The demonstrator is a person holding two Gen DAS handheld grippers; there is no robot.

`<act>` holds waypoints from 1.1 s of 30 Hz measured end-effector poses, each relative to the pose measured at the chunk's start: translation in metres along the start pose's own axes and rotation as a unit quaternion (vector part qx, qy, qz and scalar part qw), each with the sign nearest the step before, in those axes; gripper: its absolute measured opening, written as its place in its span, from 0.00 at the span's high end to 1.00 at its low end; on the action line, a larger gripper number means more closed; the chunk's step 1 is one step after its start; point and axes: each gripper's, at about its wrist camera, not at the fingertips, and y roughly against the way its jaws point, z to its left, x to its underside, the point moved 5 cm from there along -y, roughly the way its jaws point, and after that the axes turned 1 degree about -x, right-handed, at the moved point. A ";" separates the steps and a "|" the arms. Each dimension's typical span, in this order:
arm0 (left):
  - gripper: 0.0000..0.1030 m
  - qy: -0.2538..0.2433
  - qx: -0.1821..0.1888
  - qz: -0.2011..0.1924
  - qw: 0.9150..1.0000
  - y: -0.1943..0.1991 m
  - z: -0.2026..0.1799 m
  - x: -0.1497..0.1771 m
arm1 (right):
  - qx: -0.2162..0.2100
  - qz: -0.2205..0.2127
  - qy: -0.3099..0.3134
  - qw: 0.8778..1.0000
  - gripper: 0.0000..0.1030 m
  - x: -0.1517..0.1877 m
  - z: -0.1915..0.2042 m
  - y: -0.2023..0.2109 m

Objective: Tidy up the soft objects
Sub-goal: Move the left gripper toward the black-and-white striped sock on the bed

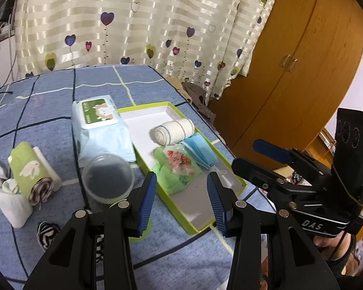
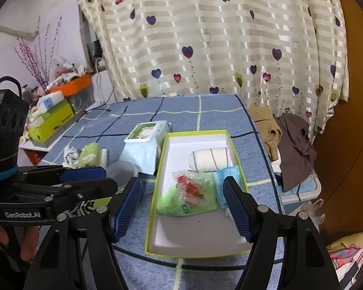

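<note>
Left claw (image 1: 181,200): I am holding it spread wide, gripping nothing, hovering over the box's near end.
Right claw (image 2: 184,207): likewise released and empty.
Box (image 2: 157,207): collecting the towel roll (image 2: 209,160) and green cloth (image 2: 188,200).
Bench (image 1: 48,111): the rolled socks (image 1: 24,169) are waiting outside, left of the box.

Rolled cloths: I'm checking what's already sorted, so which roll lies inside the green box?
The white striped roll lies inside the green box, at its far end. The green rabbit roll and the zebra roll lie outside on the blue sheet.
</note>
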 end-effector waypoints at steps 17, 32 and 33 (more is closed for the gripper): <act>0.57 0.033 -0.012 -0.018 0.999 0.024 0.036 0.017 | -0.007 0.003 0.010 1.000 0.32 0.002 0.027 0.007; 0.57 0.074 -0.044 -0.030 0.996 0.044 0.096 0.031 | -0.026 0.012 0.032 0.999 0.32 -0.006 0.063 -0.011; 0.57 0.078 -0.048 -0.031 0.995 0.046 0.101 0.032 | -0.028 0.013 0.034 0.999 0.32 -0.006 0.066 -0.013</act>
